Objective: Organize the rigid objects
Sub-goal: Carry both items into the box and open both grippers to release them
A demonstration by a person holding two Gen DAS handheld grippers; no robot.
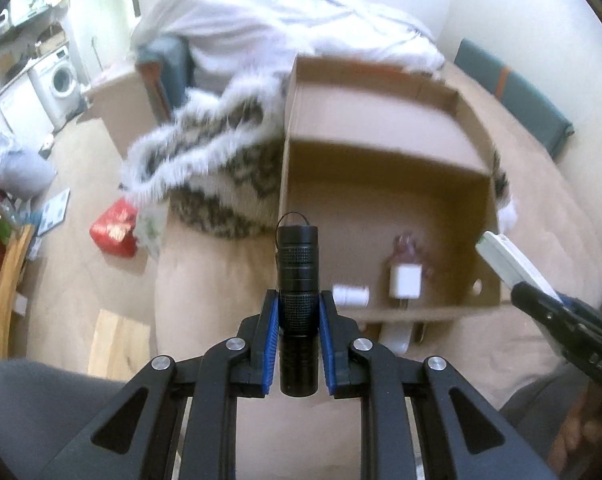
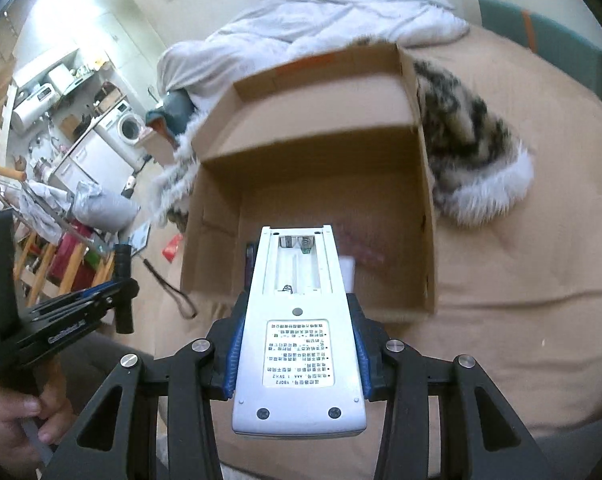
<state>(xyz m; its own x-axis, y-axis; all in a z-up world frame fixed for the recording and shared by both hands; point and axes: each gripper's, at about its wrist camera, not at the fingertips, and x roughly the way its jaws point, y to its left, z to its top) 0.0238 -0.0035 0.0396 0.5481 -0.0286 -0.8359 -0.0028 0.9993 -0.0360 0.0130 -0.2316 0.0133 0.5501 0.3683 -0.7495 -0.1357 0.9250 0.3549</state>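
An open cardboard box [image 1: 385,152] lies on the beige bed; it also shows in the right wrist view [image 2: 313,120]. My left gripper [image 1: 298,308] is shut on a black flashlight [image 1: 297,280], held upright just before the box's near left corner. My right gripper [image 2: 297,312] is shut on a white remote control [image 2: 299,332], back side up with its battery bay open, over the box's near edge; the remote also shows in the left wrist view [image 1: 509,258]. Inside the box lie a white charger [image 1: 405,282], a white cylinder [image 1: 351,295] and a pinkish plastic item [image 1: 407,246].
A furry spotted blanket [image 1: 217,160] lies against the box's left side, and a white duvet [image 1: 285,16] lies behind it. A teal headboard [image 1: 513,92] stands at the far right. A red bag [image 1: 115,228], a wooden chair [image 1: 5,280] and a washing machine [image 1: 61,80] are on the floor side at the left.
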